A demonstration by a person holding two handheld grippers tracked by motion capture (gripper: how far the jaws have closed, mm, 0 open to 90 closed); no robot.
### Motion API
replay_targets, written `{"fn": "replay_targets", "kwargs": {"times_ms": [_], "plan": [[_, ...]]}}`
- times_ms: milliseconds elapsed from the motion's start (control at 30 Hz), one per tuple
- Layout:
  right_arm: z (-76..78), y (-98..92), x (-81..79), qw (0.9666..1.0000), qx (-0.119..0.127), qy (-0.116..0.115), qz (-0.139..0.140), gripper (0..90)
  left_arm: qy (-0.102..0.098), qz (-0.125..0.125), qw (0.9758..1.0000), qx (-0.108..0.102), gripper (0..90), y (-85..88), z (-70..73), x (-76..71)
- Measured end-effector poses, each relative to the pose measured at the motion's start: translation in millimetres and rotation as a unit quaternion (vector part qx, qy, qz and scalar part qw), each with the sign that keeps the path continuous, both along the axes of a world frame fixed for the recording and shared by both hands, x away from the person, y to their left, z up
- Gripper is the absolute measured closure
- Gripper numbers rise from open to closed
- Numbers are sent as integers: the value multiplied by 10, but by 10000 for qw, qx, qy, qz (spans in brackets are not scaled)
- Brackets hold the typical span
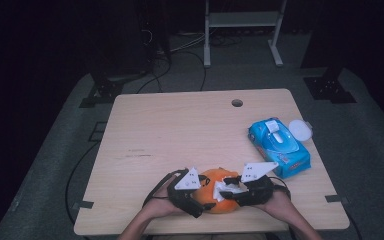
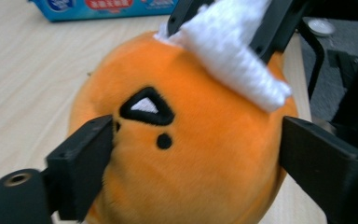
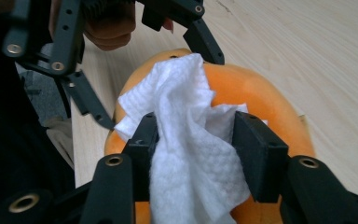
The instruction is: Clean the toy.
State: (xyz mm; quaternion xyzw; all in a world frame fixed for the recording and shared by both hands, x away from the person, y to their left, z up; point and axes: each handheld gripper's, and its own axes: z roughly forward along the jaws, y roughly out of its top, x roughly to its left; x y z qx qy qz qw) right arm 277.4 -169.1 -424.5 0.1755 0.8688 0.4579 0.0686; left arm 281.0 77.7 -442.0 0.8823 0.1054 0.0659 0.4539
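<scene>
An orange plush toy (image 1: pixel 213 180) with a small black and white face (image 2: pixel 147 106) lies at the table's near edge. My left gripper (image 2: pixel 196 144) is shut on it, one jaw pressed into each side. A white wipe (image 3: pixel 191 154) is draped over the top of the toy. My right gripper (image 3: pixel 193 135) reaches in from the right, and its jaws stand apart with the wipe bunched loosely between them. In the high view the left gripper (image 1: pixel 202 205) and right gripper (image 1: pixel 225 192) meet over the toy, and the wipe (image 1: pixel 226 187) shows as a white patch.
A blue pack of wipes (image 1: pixel 278 146) lies on the wooden table (image 1: pixel 180 130) to the right, with a round white lid (image 1: pixel 300 130) beside it. A cable hole (image 1: pixel 237 103) sits near the far edge. Stands and cables are on the floor beyond.
</scene>
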Motion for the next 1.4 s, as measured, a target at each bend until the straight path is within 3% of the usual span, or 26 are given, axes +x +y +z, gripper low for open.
{"fn": "replay_targets", "kwargs": {"times_ms": [167,267,400,500,667,767,867,933,1100,1133,1167,1233,1400], "plan": [[-20,45,-84,9996,-189,-189,-79,689,73,-50,9999,-48,68,4,-12,1],[30,-23,-78,9997,-140,-173,-95,760,1,9,10000,-75,83,33,-9,11],[67,-179,-37,9998,110,-26,-153,771,21,69,9997,-228,99,43,2,27],[77,-267,-25,9997,129,-13,-210,791,6,145,9998,-145,99,33,-2,32],[101,-391,-37,9991,128,-2,-394,802,129,289,9992,-261,107,39,-18,59],[139,-306,-82,9995,211,2,-215,803,216,481,9980,-354,113,2,-20,81],[170,-122,-164,9998,-11,-187,64,803,222,553,9976,-345,115,-4,-20,85],[165,-115,-162,9997,-95,-235,54,804,216,537,9977,-361,127,13,-22,79],[76,-423,-21,9981,-183,-199,-558,805,284,555,9971,-434,133,30,-30,101],[60,-475,-6,9968,-305,-232,-707,805,306,578,9968,-451,133,27,-30,107],[46,-509,-8,9967,-293,-210,-731,805,308,581,9968,-446,133,23,-29,110],[61,-489,-47,9975,-161,-186,-670,805,298,611,9968,-423,133,5,-26,115],[117,-256,-124,9995,25,-276,-175,804,295,759,9955,-489,133,-44,-55,100]]}}
